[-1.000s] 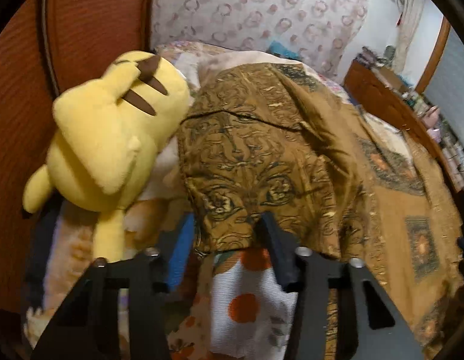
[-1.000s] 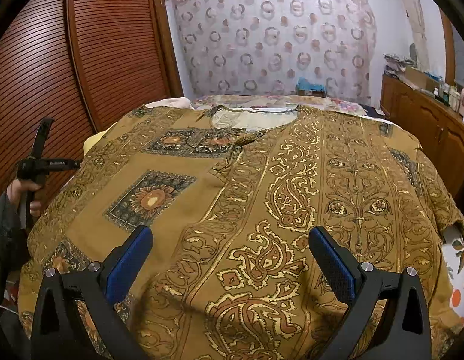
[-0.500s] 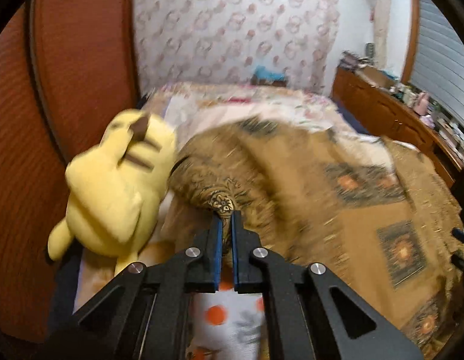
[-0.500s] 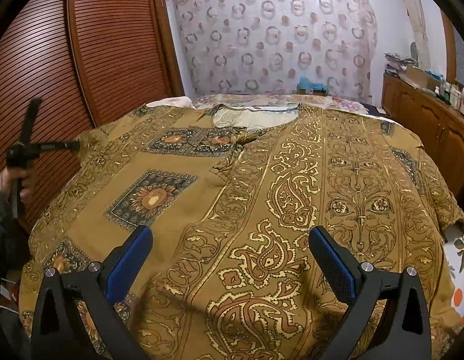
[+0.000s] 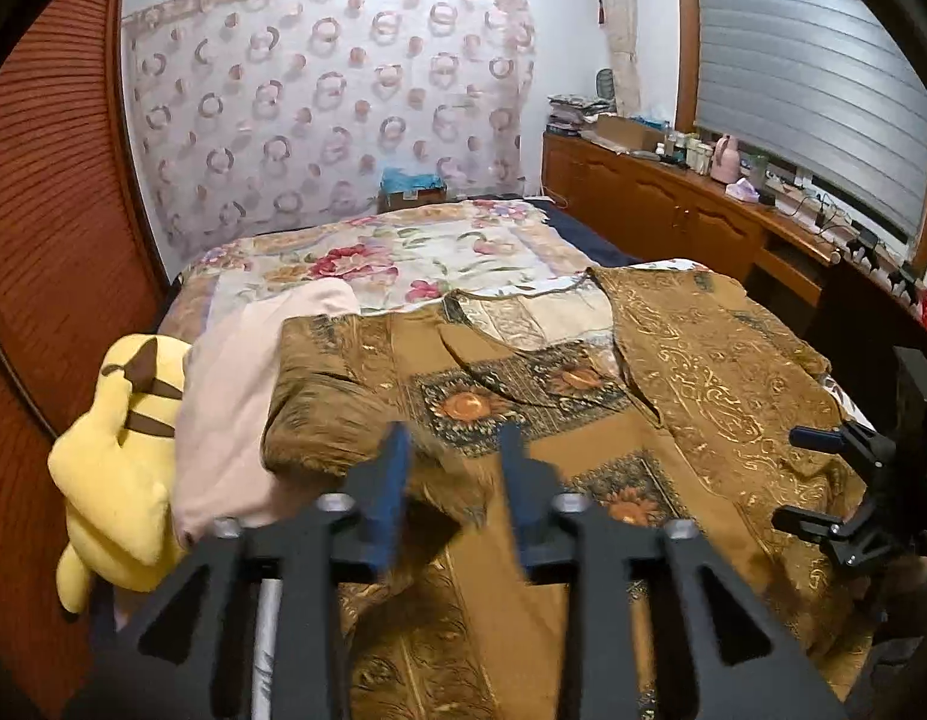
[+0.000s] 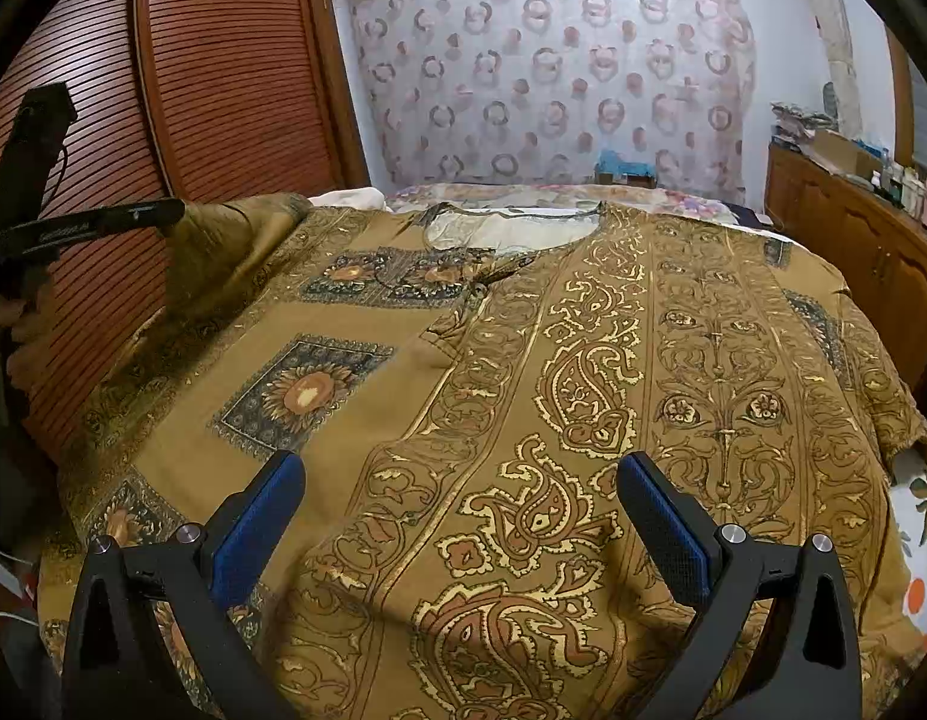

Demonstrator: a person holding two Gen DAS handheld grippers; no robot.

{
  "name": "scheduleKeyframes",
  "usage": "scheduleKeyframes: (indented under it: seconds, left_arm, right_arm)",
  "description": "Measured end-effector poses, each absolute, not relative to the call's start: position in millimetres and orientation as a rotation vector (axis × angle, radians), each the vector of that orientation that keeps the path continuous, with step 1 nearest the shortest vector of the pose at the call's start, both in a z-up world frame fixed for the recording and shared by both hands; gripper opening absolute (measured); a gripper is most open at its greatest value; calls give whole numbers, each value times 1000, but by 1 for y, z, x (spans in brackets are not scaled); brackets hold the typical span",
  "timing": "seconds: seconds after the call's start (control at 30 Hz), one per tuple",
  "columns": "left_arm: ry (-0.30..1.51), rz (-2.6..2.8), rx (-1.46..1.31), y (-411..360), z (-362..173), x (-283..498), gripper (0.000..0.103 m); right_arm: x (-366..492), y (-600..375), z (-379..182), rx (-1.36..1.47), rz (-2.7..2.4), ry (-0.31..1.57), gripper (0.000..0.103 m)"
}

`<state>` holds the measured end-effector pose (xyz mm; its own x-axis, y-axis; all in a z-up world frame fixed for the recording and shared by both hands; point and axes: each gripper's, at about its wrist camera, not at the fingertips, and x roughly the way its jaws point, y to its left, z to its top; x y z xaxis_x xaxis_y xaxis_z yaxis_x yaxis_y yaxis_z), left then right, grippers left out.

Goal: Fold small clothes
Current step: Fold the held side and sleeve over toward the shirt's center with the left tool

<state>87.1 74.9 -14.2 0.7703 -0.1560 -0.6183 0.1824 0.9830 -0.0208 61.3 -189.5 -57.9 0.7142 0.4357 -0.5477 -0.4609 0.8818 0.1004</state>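
Observation:
A brown patterned shirt (image 6: 523, 360) lies spread over the bed, collar at the far side; it also shows in the left wrist view (image 5: 673, 396). My left gripper (image 5: 454, 456) is open, its blurred blue pads just above the shirt's left sleeve (image 5: 337, 420), which lies folded in on the shirt. In the right wrist view the left gripper (image 6: 163, 216) shows at far left, touching the raised sleeve edge. My right gripper (image 6: 460, 480) is open and empty above the shirt's lower front; it shows at the right edge of the left wrist view (image 5: 823, 480).
A yellow plush toy (image 5: 115, 480) and a pink cloth (image 5: 235, 408) lie at the bed's left edge by the wooden sliding door (image 6: 193, 90). A floral bedspread (image 5: 403, 258) covers the far bed. A wooden cabinet (image 5: 673, 204) with clutter runs along the right wall.
My left gripper shut on the sleeve, carried it up and in over the shirt, then opened. The right gripper has stayed still and open.

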Motion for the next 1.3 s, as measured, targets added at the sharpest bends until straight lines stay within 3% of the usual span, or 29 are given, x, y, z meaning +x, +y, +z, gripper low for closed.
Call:
scheduleKeyframes:
  seconds: [0.07, 0.1, 0.17, 0.57, 0.8, 0.93, 1.2, 1.3]
  left_arm:
    - [660, -170, 42, 74, -16, 83, 54]
    - [662, -166, 37, 76, -18, 81, 68]
    - [662, -156, 9, 84, -23, 76, 81]
    - [799, -28, -56, 117, -90, 68, 81]
    - [888, 31, -68, 131, -118, 79, 81]
    - [893, 42, -60, 131, -121, 80, 87]
    - [896, 45, -60, 131, -121, 81, 91]
    - [897, 44, -60, 130, -121, 81, 91]
  right_arm:
    - [62, -190, -58, -42, 496, 595, 103]
    - [62, -190, -58, -41, 496, 595, 103]
    - [62, -190, -58, -39, 496, 596, 103]
    - [63, -184, -54, -82, 529, 614, 103]
    - [62, -166, -19, -128, 612, 547, 102]
    - [66, -148, -4, -174, 650, 508, 101]
    - [109, -86, -1, -243, 776, 544, 84]
    - [126, -55, -8, -286, 808, 571, 82]
